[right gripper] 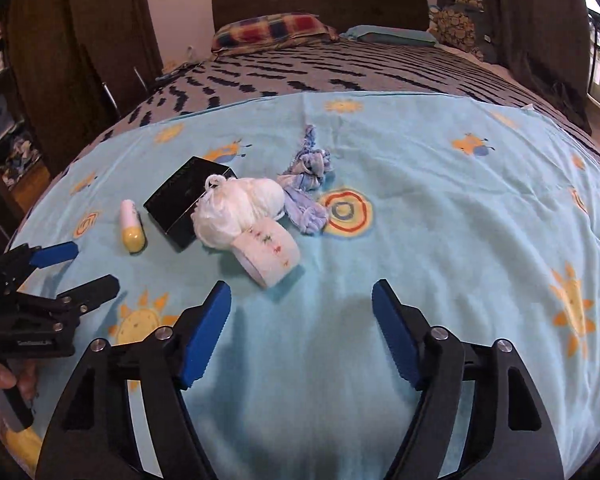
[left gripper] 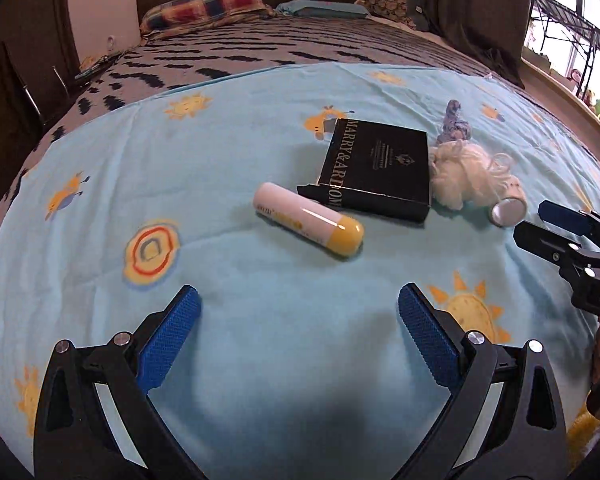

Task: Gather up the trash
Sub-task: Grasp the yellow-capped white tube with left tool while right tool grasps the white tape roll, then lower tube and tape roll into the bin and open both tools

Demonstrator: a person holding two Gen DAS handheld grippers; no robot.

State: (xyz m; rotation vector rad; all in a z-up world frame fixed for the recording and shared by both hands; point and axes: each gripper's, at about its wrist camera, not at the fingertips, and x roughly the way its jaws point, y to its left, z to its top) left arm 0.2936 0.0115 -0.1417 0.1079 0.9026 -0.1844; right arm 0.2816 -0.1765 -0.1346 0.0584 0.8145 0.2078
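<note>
Several items lie on a light blue blanket [left gripper: 240, 140]: a white tube with a yellow cap [left gripper: 308, 224] [right gripper: 132, 224], a black box [left gripper: 380, 168] [right gripper: 180, 204], a white mesh bundle [left gripper: 464, 176] [right gripper: 236, 208], a small patterned white cup on its side [left gripper: 508, 210] [right gripper: 270, 254] and a crumpled blue cloth [left gripper: 454, 120] [right gripper: 306, 184]. My left gripper [left gripper: 299, 300] [right gripper: 94, 266] is open and empty, short of the tube. My right gripper [right gripper: 301, 291] [left gripper: 534, 220] is open with nothing between its pads, just short of the cup.
The blanket covers the foot of a bed with a grey and dark patterned cover [right gripper: 340, 68], pillows [right gripper: 272, 30] and a dark headboard. A dark wardrobe [right gripper: 80, 40] stands at the left, a window ledge [left gripper: 580, 92] at the right. A person's hand [right gripper: 0, 380] holds the left gripper.
</note>
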